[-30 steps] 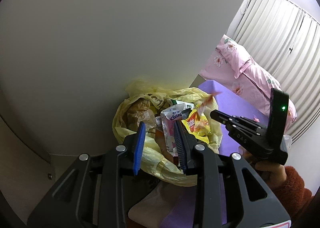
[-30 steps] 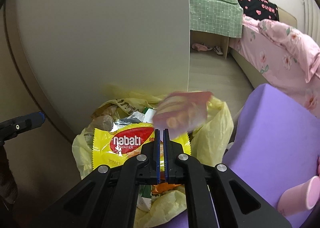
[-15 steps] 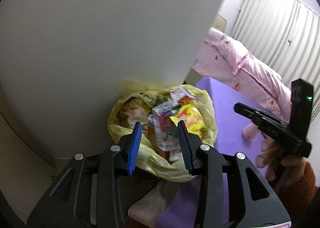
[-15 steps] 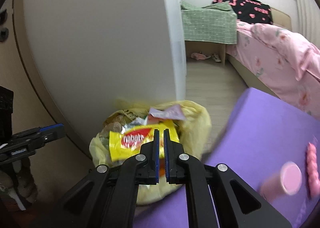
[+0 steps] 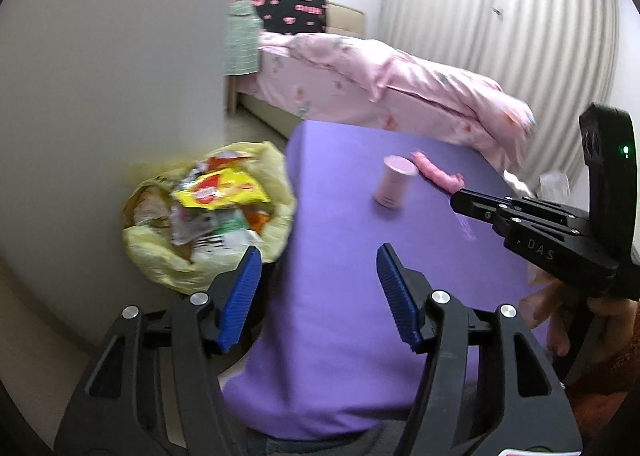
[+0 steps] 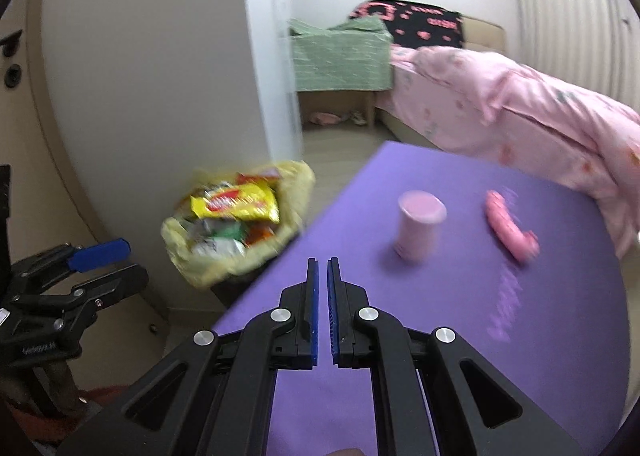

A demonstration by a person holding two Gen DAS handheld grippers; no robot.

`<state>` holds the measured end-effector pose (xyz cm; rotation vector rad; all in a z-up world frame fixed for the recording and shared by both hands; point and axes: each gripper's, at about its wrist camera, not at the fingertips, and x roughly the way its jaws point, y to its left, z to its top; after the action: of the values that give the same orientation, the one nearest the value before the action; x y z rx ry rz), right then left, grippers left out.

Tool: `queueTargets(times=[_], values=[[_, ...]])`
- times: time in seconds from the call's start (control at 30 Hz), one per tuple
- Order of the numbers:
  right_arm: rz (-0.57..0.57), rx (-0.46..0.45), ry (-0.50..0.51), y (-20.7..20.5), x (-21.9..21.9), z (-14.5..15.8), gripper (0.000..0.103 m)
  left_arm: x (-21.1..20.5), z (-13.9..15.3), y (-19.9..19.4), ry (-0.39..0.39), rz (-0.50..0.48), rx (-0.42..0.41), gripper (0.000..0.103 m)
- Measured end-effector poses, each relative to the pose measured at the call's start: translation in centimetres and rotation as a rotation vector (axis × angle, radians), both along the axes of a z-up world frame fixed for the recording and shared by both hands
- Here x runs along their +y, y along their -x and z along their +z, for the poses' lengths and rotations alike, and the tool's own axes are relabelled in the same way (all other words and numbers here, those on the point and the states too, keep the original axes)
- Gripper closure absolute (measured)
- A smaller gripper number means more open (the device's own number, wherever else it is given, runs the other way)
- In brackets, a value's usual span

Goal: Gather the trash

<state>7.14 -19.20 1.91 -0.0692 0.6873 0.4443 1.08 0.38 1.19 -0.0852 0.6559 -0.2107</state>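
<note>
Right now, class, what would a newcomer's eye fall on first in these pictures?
Probably the yellow bag stuffed with wrappers, on the floor by the white wall at the purple table's left edge. Next, the pink cup standing on the table with a pink object lying to its right. Behind them stretches a bed under a pink quilt.

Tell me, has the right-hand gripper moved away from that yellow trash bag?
Yes. The right gripper has pulled back and swung right: the yellow trash bag that lay straight ahead now sits off to its left, and its fingers hover over the purple table.

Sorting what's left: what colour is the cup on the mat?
Pale pink cup; clearest in the left wrist view.
</note>
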Motion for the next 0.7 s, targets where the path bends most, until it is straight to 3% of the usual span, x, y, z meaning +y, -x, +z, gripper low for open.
queueTargets(times=[0.3,0.47,0.7], values=[[-0.04,-0.014,-0.058,4.7,-2.4,-0.6,0.096,-1.4,0.7,1.3,-0.106,0.066,0.043,0.045],[-0.053,-0.021,-0.064,6.5,-2.5,-0.7,0.096,-1.8,1.7,2.7,-0.177,0.116,-0.016,0.045],[-0.044,-0.009,-0.12,6.7,-3.7,-0.5,0.096,-1.5,1.8,2.7,-0.177,0.111,-0.017,0.045]])
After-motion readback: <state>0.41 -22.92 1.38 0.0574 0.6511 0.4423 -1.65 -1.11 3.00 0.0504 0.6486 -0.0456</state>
